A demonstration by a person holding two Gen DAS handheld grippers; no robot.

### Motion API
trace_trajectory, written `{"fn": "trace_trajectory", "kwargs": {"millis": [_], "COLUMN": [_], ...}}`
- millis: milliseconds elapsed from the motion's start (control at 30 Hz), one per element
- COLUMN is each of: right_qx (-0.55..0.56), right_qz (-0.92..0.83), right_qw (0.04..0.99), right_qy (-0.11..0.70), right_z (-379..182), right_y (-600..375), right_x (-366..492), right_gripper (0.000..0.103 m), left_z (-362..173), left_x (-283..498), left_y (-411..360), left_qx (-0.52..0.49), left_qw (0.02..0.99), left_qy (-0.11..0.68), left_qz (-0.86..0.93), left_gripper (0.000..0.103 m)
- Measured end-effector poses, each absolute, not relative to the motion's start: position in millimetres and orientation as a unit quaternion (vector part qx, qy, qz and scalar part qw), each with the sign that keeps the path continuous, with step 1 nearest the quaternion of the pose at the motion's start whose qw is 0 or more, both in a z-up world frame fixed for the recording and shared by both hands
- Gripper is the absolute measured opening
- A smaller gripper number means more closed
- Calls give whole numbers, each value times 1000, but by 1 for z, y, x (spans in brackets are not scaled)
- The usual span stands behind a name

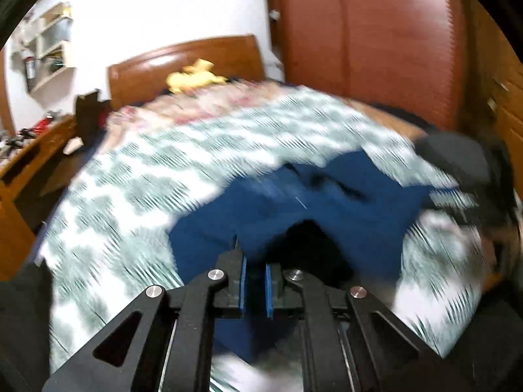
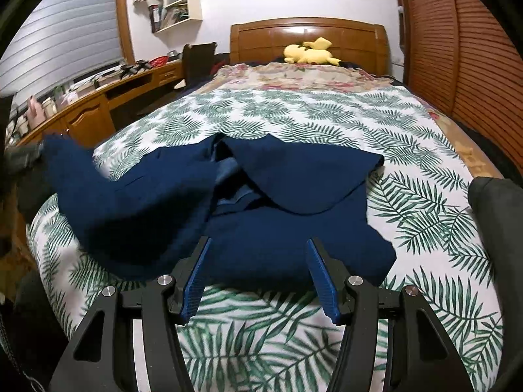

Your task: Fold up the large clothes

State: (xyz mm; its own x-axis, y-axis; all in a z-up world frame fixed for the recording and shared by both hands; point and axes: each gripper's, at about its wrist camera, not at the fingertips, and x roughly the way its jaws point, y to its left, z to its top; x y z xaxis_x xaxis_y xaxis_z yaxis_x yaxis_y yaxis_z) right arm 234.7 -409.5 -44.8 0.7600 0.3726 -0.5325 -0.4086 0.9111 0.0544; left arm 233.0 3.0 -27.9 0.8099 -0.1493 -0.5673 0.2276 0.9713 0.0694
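Two hand-held grippers work here: the left hand-held gripper (image 1: 255,281) is pinched nearly closed on a fold of the one navy garment (image 2: 248,215), while the right hand-held gripper (image 2: 258,277) stands wide and empty just above the garment's near hem. That garment lies crumpled on a bed (image 2: 425,228) with a palm-leaf sheet. One yellow plush toy (image 2: 310,53) rests by the wooden headboard (image 2: 353,37); a desk (image 2: 98,104) runs along the left. Motion smears the left wrist view.
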Motion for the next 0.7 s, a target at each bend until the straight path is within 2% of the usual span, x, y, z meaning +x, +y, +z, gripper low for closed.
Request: {"fn": "trace_trajectory", "kwargs": {"millis": [200,500,533,567,600,633,700], "right_qx": [-43,-61,-63,-65,-66,-67,-69], "right_qz": [187,170,170,169,169,169,166], "right_qw": [939,937,937,937,937,937,937], "right_qy": [284,299,300,299,299,299,300], "right_z": [-52,-57,-57,-57,-57,-58,-58], "right_y": [-401,-386,-385,-384,-384,-384,-384], "right_x": [255,278,280,281,282,283,285], "right_gripper": [60,60,60,60,60,60,60], "left_z": [-3,-55,-60,-65,-69,-72,-73], "left_x": [306,365,366,364,362,357,349], "left_y": [51,103,108,113,117,120,120], "left_qx": [63,26,13,-3,-9,-13,-13], "left_qw": [959,942,939,935,933,932,932], "left_qy": [276,336,342,353,359,360,360], "left_qz": [-37,-1,-13,-23,-25,-25,-32], "left_gripper": [9,10,17,29,34,46,53]}}
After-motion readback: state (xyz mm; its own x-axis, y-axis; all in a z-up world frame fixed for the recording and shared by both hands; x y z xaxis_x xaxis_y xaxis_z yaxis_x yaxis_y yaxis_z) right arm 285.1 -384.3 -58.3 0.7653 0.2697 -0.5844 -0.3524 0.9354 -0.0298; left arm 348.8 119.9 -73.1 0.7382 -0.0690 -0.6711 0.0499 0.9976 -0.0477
